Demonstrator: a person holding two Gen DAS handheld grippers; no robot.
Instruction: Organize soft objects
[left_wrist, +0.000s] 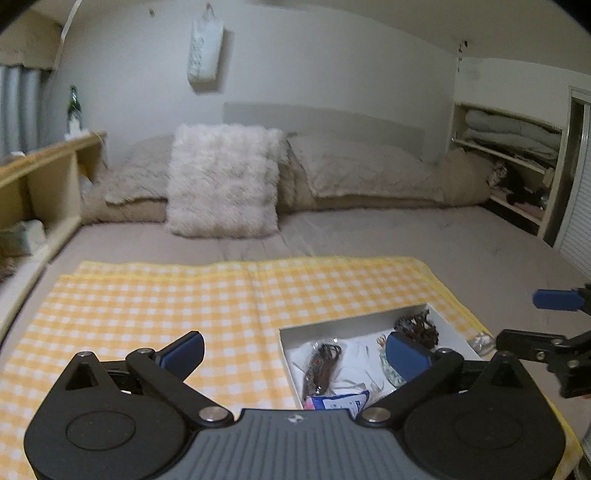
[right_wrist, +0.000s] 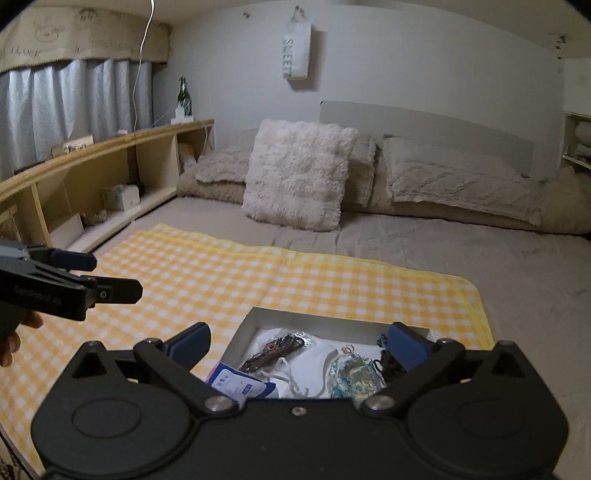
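A shallow white box (left_wrist: 354, 318) (right_wrist: 317, 319) sits on a yellow checked cloth (left_wrist: 166, 295) (right_wrist: 221, 273) on the bed. It holds white fabric (right_wrist: 314, 363), a dark bundle in clear wrap (left_wrist: 321, 363) (right_wrist: 273, 350), a floral pouch (right_wrist: 354, 376), a dark hair tie (left_wrist: 417, 326) and a blue-and-white packet (left_wrist: 338, 402) (right_wrist: 240, 384). My left gripper (left_wrist: 295, 350) is open and empty above the box's near left side. My right gripper (right_wrist: 297, 347) is open and empty over the box; it also shows in the left wrist view (left_wrist: 543, 321).
A fluffy white cushion (left_wrist: 223, 179) (right_wrist: 299, 171) and beige pillows (left_wrist: 369, 171) (right_wrist: 458, 181) lie at the head of the bed. A wooden shelf unit (left_wrist: 48, 184) (right_wrist: 103, 170) runs along the left. Shelves with folded bedding (left_wrist: 513, 136) stand at the right.
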